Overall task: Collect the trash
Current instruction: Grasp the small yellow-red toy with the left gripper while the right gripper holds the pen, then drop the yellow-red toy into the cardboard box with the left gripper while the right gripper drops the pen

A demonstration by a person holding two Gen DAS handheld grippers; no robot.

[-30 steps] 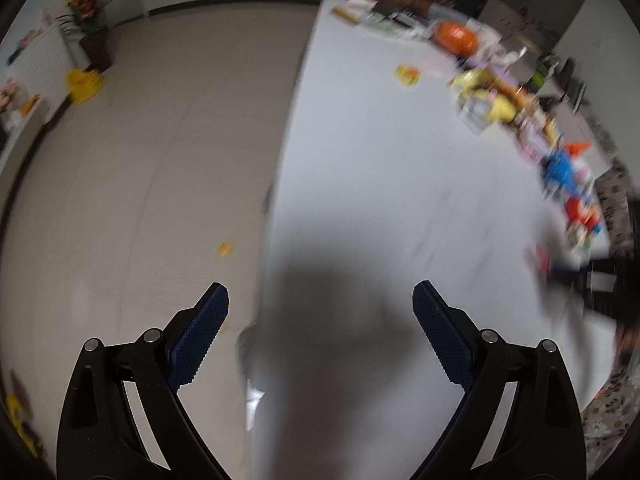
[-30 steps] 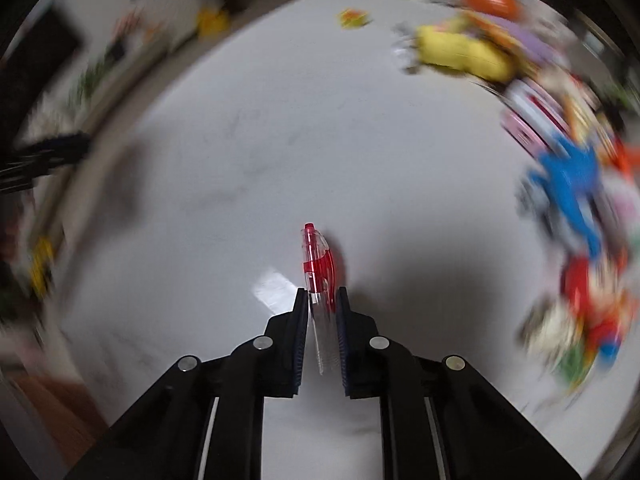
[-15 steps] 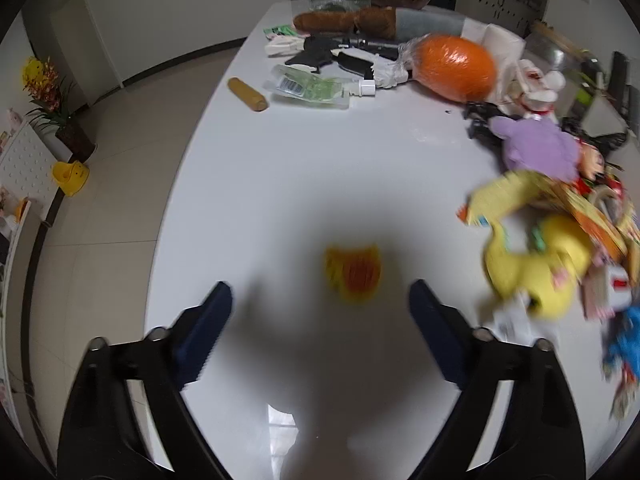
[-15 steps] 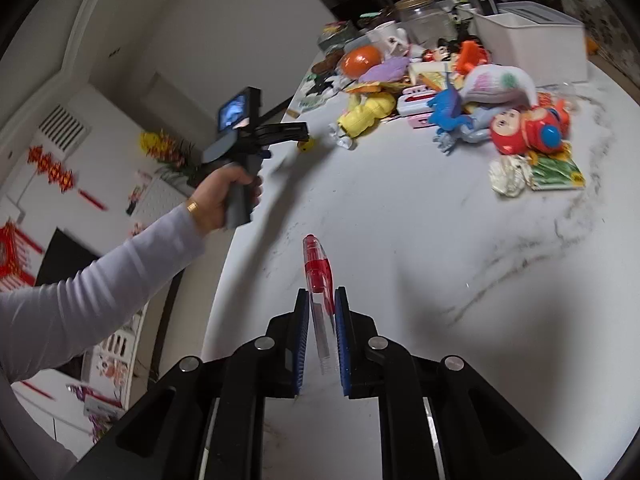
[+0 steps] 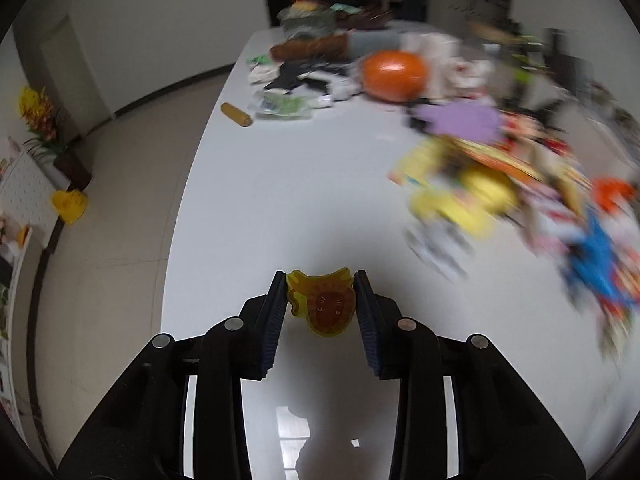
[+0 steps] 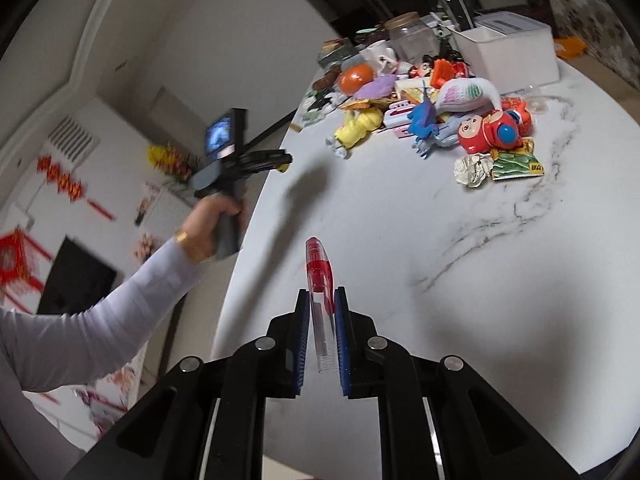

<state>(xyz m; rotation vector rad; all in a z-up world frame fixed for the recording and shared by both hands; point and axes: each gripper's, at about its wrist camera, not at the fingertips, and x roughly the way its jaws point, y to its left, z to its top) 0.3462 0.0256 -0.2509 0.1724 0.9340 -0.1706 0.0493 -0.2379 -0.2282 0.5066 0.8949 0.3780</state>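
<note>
Two grippers, each loaded. Left gripper [image 5: 320,286]: jaws have just been closing and now pinch a yellow wrapper [image 5: 322,304] by its side edges, above the white worktop [image 5: 280,184]; its print is hard to read. Right gripper [image 6: 322,300]: jaws fully closed on a clear tube [image 6: 320,292] with a red end projecting forward; its rear end sits between the pads. Toy pile [image 5: 500,168] ahead-right is motion-blurred.

My blue-padded left claw [image 5: 320,300] frames a yellow wrapper [image 5: 323,303] with a red-brown face; my right claw [image 6: 322,320] frames a clear, red-capped tube [image 6: 320,280] over the grey-veined white table [image 6: 480,280].
</note>
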